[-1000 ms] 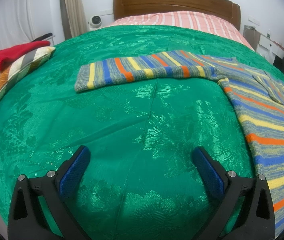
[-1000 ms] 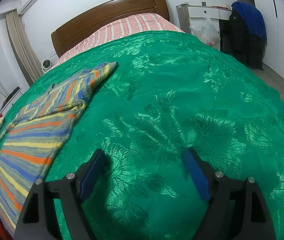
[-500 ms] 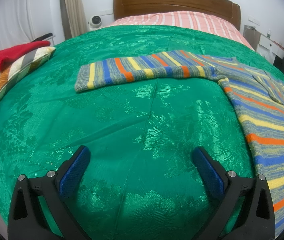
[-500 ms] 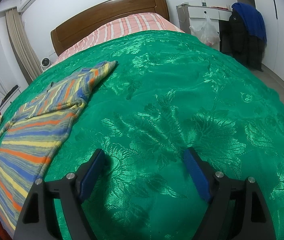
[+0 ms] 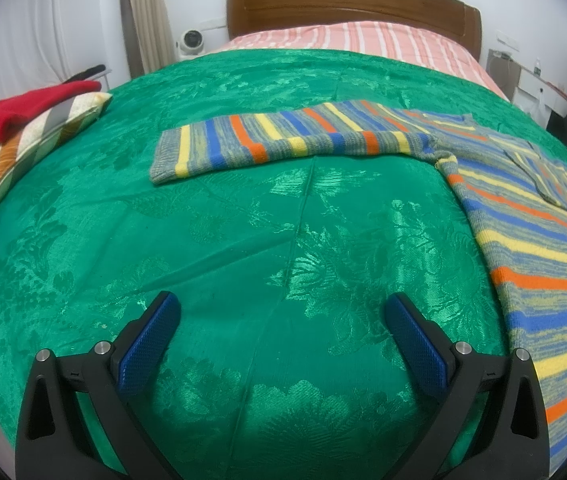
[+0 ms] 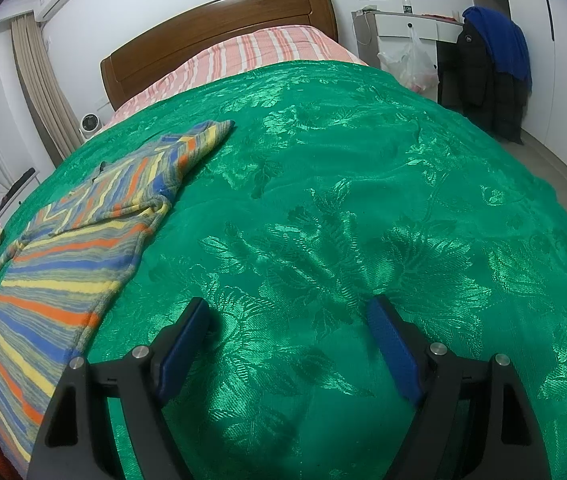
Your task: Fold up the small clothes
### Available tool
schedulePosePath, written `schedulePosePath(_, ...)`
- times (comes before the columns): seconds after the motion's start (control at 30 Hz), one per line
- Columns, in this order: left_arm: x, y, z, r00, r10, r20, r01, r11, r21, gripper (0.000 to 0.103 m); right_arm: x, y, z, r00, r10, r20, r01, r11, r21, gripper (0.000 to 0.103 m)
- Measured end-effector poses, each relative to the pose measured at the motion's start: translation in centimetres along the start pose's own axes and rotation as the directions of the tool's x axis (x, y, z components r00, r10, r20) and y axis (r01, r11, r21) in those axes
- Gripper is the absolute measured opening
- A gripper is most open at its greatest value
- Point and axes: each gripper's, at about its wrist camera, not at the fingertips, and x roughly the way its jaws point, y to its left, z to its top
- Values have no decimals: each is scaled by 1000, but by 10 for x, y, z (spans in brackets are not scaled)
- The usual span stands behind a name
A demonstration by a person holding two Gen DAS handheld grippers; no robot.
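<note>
Nothing had moved; striped sweater (image 5: 531,240) lay between released left tongs (image 5: 281,320) and released right tongs (image 6: 287,324), sleeve (image 5: 283,144) stretching leftward.

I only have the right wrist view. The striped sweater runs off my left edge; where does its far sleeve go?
Observer: In the left wrist view that sleeve lies stretched flat on the green bedspread, cuff pointing left.
Operator: Anything near that cuff?
Observer: A striped pillow with a red garment on it, apart from the cuff.
Operator: Left gripper holding anything?
Observer: No, the left gripper is open over bare bedspread, beside the striped sweater.
</note>
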Motion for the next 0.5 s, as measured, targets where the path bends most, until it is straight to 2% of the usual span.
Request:
schedulePosePath(0.07, -4, 2, 2, 1000, -4, -29, 4, 1000, -9, 102, 0, 0, 0, 1000, -2, 0, 2, 1000, -1, 81)
schedulePosePath(0.13, -7, 7, 10, 997, -43, -65, 42, 999, -17, 102, 0, -1, 0, 1000, -2, 0, 2, 1000, -1, 81)
schedulePosePath(0.23, -11, 34, 40, 994, -100, -44, 96, 991, -90, 102, 0, 0, 0, 1000, -2, 1, 2, 1000, -1, 81)
schedulePosePath(0.3, 0, 62, 69, 995, -85, -59, 75, 984, -159, 102, 0, -1, 0, 1000, -1, 1, 1, 1000, -1, 81)
schedulePosePath(0.4, 44, 110, 105, 984, -83, -157, 31, 952, -305, 101, 0, -1, -1, 1000, -2, 1, 2, 1000, -1, 82)
schedulePosePath(0.47, 70, 126, 117, 975, -99, -201, 20, 933, -360, 94, 0, -1, -1, 1000, -4, 1, 4, 1000, -2, 82)
schedulePosePath(0.5, 82, 129, 121, 966, -126, -226, 33, 927, -374, 74, 0, 0, -1, 1000, -5, 0, 5, 1000, -3, 82)
